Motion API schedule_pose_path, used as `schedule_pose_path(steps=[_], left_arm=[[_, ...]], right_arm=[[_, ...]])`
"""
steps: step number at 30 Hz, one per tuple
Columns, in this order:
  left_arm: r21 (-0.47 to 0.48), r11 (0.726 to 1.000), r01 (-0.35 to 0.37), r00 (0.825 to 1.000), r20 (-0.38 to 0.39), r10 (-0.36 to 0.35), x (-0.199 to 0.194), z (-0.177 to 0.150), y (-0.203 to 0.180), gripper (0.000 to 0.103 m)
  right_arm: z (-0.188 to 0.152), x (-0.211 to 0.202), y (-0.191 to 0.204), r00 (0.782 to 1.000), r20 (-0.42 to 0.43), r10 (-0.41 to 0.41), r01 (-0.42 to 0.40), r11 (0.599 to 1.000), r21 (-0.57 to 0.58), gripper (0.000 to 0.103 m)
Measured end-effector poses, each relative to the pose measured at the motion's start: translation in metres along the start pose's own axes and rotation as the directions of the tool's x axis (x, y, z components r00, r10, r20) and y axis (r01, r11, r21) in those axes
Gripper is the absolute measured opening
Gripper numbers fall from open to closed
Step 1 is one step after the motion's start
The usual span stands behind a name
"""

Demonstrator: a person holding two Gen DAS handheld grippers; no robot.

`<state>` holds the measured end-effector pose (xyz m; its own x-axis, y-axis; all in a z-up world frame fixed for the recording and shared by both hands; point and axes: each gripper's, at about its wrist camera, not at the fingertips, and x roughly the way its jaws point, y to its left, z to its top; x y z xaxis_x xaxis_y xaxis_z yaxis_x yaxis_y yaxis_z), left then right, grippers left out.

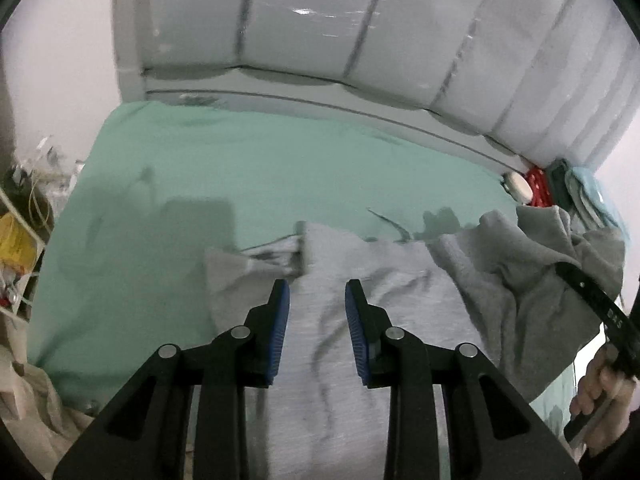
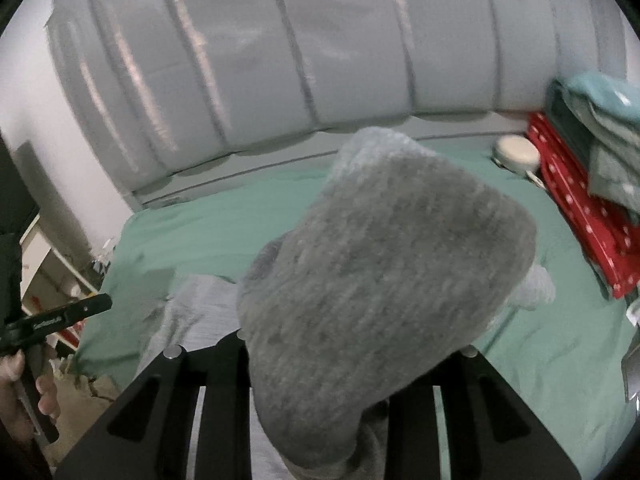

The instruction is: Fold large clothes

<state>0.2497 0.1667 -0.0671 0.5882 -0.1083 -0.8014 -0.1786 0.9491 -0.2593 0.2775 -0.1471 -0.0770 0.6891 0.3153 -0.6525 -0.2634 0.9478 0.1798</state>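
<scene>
Held left gripper (image 1: pixel 316 292) jaws partly apart, gripping nothing, above grey garment (image 1: pixel 332 360) lying on green bed sheet (image 1: pixel 200 168). Further right, pinched 1 raised fold of it in right gripper (image 1: pixel 560 267) jaws.

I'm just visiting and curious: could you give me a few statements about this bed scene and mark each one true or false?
1. The bed sheet is green. True.
2. The grey garment is bunched over the right gripper. True.
3. The left gripper has its fingers pressed together. False: there is a gap between them, with grey cloth behind.
4. The headboard is dark wood. False: it is pale grey and padded.
5. A red spotted item lies by the bed's edge. True.
</scene>
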Motion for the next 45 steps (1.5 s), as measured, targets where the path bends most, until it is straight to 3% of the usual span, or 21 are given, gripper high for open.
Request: schedule_pose_path(steps=[6, 10, 17, 22, 28, 33, 34, 36, 37, 42, 45], left_arm=[[-0.038, 0.995, -0.097, 0.995, 0.004, 0.097, -0.017, 0.007, 0.036, 0.031], [-0.112, 0.993, -0.028, 0.999, 0.040, 0.033, -0.032, 0.013, 0.051, 0.031], [-0.209, 0.977, -0.041, 0.996, 0.073, 0.057, -0.041, 0.014, 0.088, 0.031], [-0.268, 0.963, -0.023, 0.997, 0.069, 0.043, -0.036, 0.013, 0.105, 0.031], [-0.254, 0.967, 0.009, 0.996, 0.092, 0.015, -0.042, 0.016, 0.096, 0.031], [-0.247, 0.969, -0.011, 0.997, 0.068, 0.029, -0.037, 0.013, 0.099, 0.031], [-0.261, 0.965, -0.010, 0.997, 0.067, 0.029, -0.037, 0.013, 0.102, 0.031], [-0.274, 0.962, -0.002, 0.997, 0.077, 0.024, -0.038, 0.014, 0.104, 0.031], [-0.271, 0.963, 0.001, 0.997, 0.080, 0.021, -0.038, 0.014, 0.103, 0.031], [-0.255, 0.967, -0.017, 0.998, 0.061, 0.033, -0.034, 0.011, 0.100, 0.031], [-0.263, 0.965, -0.020, 0.998, 0.056, 0.036, -0.031, 0.010, 0.102, 0.031]], right_arm=[[-0.002, 0.012, 0.074, 0.999, -0.008, 0.047, -0.048, 0.991, -0.123, 0.027], [-0.010, 0.030, 0.114, 0.995, -0.046, 0.089, -0.095, 0.983, -0.157, 0.027], [-0.047, 0.065, 0.174, 0.987, -0.134, 0.085, -0.116, 0.964, -0.241, 0.027], [-0.070, 0.085, 0.193, 0.976, -0.207, 0.073, -0.128, 0.956, -0.264, 0.027], [-0.091, 0.098, 0.205, 0.958, -0.277, 0.079, -0.159, 0.947, -0.281, 0.030], [-0.098, 0.097, 0.205, 0.947, -0.315, 0.066, -0.165, 0.940, -0.298, 0.034], [-0.100, 0.096, 0.205, 0.942, -0.327, 0.074, -0.178, 0.938, -0.298, 0.038], [-0.103, 0.092, 0.206, 0.900, -0.386, 0.205, -0.305, 0.926, -0.220, 0.091], [-0.107, 0.089, 0.210, 0.884, -0.405, 0.233, -0.339, 0.916, -0.213, 0.097], [-0.120, 0.074, 0.224, 0.861, -0.446, 0.244, -0.387, 0.883, -0.265, 0.100], [-0.120, 0.063, 0.214, 0.866, -0.437, 0.241, -0.382, 0.884, -0.270, 0.100]])
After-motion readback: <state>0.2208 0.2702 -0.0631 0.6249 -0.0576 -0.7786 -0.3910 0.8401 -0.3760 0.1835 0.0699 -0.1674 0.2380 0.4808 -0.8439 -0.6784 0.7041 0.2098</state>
